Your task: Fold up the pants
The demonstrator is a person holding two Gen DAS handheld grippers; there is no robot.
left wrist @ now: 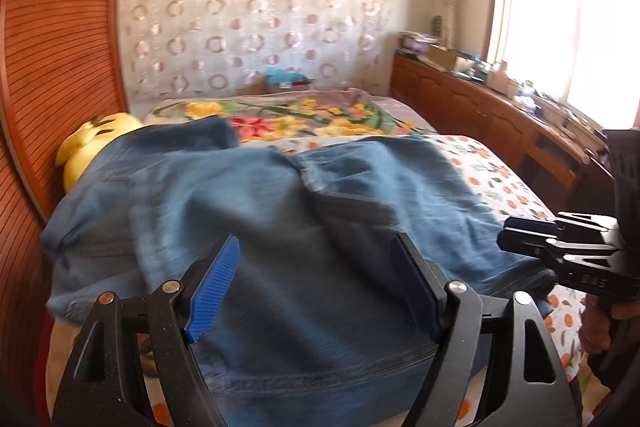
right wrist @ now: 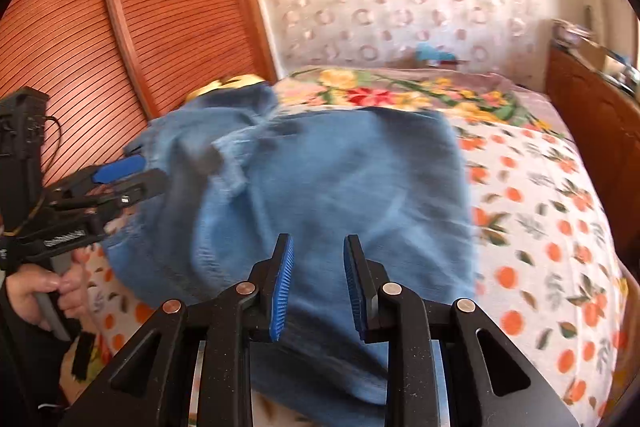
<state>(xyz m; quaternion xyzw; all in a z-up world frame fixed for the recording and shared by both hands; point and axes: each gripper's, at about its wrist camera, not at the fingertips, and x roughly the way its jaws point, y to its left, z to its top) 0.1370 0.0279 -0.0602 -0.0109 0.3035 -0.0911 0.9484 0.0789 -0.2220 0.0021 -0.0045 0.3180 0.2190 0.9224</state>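
Blurred jeans (left wrist: 248,195) lie ahead of both parted, empty hand-held grippers (left wrist: 314,291) (right wrist: 318,285); possibly a yellow pillow (left wrist: 86,143) half hidden behind.

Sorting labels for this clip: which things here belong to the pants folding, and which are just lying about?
Job:
- jeans
- left gripper
- right gripper
- bedsheet, the work surface

Lying about:
- yellow plush toy
- floral blanket
- clutter on the wooden cabinet

Bed (right wrist: 552,211) right of jeans (right wrist: 328,187) free; headboard (right wrist: 168,11) seemingly blocks left.
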